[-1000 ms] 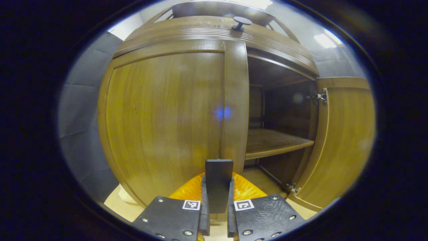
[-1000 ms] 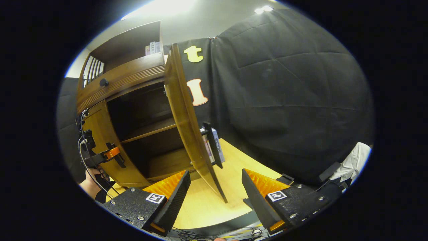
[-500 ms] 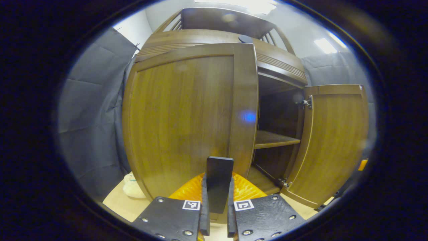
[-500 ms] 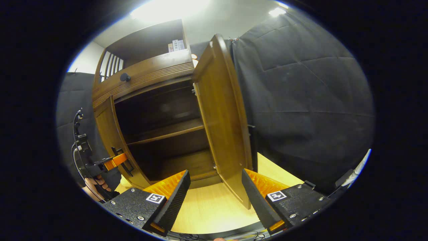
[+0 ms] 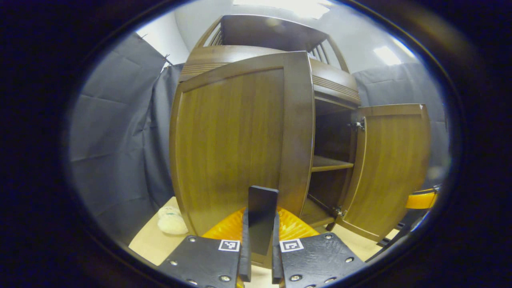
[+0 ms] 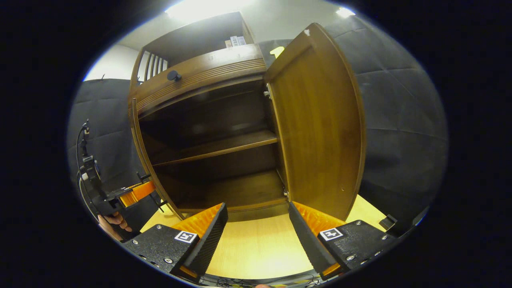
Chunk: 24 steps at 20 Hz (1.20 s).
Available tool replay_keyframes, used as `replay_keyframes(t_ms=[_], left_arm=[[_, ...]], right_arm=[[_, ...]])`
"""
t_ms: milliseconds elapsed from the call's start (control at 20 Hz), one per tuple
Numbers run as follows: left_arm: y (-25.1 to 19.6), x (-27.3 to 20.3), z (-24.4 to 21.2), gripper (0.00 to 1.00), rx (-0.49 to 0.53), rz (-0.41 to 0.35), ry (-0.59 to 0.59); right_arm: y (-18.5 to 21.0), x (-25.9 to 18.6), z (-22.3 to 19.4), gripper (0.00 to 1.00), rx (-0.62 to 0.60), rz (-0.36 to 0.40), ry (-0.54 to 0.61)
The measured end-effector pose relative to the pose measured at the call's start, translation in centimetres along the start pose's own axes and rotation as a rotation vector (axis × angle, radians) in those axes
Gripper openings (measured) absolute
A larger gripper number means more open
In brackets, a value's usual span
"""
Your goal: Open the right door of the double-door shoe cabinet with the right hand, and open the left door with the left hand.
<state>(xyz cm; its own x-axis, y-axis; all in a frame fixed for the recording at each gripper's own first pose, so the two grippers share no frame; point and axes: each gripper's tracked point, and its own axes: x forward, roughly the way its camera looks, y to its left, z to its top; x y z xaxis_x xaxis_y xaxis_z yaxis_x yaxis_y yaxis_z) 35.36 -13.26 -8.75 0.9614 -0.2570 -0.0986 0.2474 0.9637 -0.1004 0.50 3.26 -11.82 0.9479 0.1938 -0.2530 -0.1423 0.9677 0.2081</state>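
My left gripper point(image 5: 260, 224) has its jaws closed tight on the dark handle point(image 5: 262, 212) of the left door point(image 5: 240, 136) of the shoe cabinet point(image 6: 200, 76); both fingers press against the handle's sides. The left door stands partly swung out from the cabinet front, its face turned toward my left camera. Past its free edge I can see the dark inside with a shelf point(image 5: 330, 163). Low on the counter point(image 5: 148, 248), beside the left door's hinge side, lies a small pale soft thing point(image 5: 170, 220).

My right gripper point(image 6: 256, 236) holds nothing; its jaws are spread wide over the bare counter point(image 6: 256, 252), in front of the cabinet's bottom edge. The right door point(image 6: 320, 128) is swung wide open, its inner face toward my right camera, hinged at the cabinet's right side. The inside is open to view, with a middle shelf point(image 6: 216, 147) and a bottom board point(image 6: 228, 194). A round dark knob point(image 6: 173, 75) sits on the band above the doors. In the right gripper view, my left gripper point(image 6: 136, 192) shows at the far left, at the left door's edge, with a hand point(image 6: 114, 222) holding it.
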Motion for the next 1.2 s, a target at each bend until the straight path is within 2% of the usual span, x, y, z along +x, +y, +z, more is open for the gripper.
replay_keyframes(t_ms=[350, 400, 450, 500, 550, 600, 650, 700, 850, 900, 1150, 1200], left_arm=[[0.2, 0.0, 0.1, 0.28, 0.008, 0.021, -0.007], [0.2, 0.0, 0.2, 0.28, 0.014, 0.023, -0.010], [0.1, 0.0, 0.2, 0.28, 0.020, 0.023, -0.012], [0.0, 0.0, 0.3, 0.28, 0.021, 0.024, -0.011], [0.1, -0.1, 0.4, 0.28, 0.017, 0.025, -0.010], [0.2, 0.0, 0.4, 0.28, 0.014, 0.029, -0.007], [0.2, 0.0, 0.2, 0.26, 0.010, 0.034, -0.006], [0.4, 0.0, 0.2, 0.25, 0.011, 0.042, -0.005], [0.7, 0.3, 0.3, 0.20, 0.012, 0.073, 0.004], [0.8, 0.2, 0.3, 0.13, 0.011, 0.082, 0.006], [2.1, 0.2, 0.6, 0.13, 0.025, 0.121, -0.012], [2.7, 0.3, 0.8, 0.13, 0.031, 0.129, -0.016]], right_arm=[[2.4, 1.2, -0.5, 0.91, -0.013, 0.050, 0.017], [2.7, 1.4, -0.6, 0.95, -0.017, 0.058, 0.020], [3.2, 1.6, -0.7, 0.95, -0.019, 0.067, 0.023], [3.8, 1.8, -0.7, 0.91, -0.021, 0.075, 0.024], [4.2, 1.8, -0.6, 0.95, -0.022, 0.082, 0.025], [4.6, 2.0, -0.6, 0.95, -0.023, 0.088, 0.024], [4.8, 2.1, -0.5, 0.91, -0.027, 0.088, 0.018], [5.1, 2.2, -0.4, 0.95, -0.031, 0.086, 0.010], [6.0, 2.6, -0.1, 0.95, -0.039, 0.091, -0.003], [6.4, 2.8, -0.2, 0.91, -0.040, 0.096, -0.003], [8.2, 3.5, -1.5, 0.92, -0.053, 0.130, 0.037], [8.5, 3.6, -1.7, 0.95, -0.056, 0.132, 0.042]])
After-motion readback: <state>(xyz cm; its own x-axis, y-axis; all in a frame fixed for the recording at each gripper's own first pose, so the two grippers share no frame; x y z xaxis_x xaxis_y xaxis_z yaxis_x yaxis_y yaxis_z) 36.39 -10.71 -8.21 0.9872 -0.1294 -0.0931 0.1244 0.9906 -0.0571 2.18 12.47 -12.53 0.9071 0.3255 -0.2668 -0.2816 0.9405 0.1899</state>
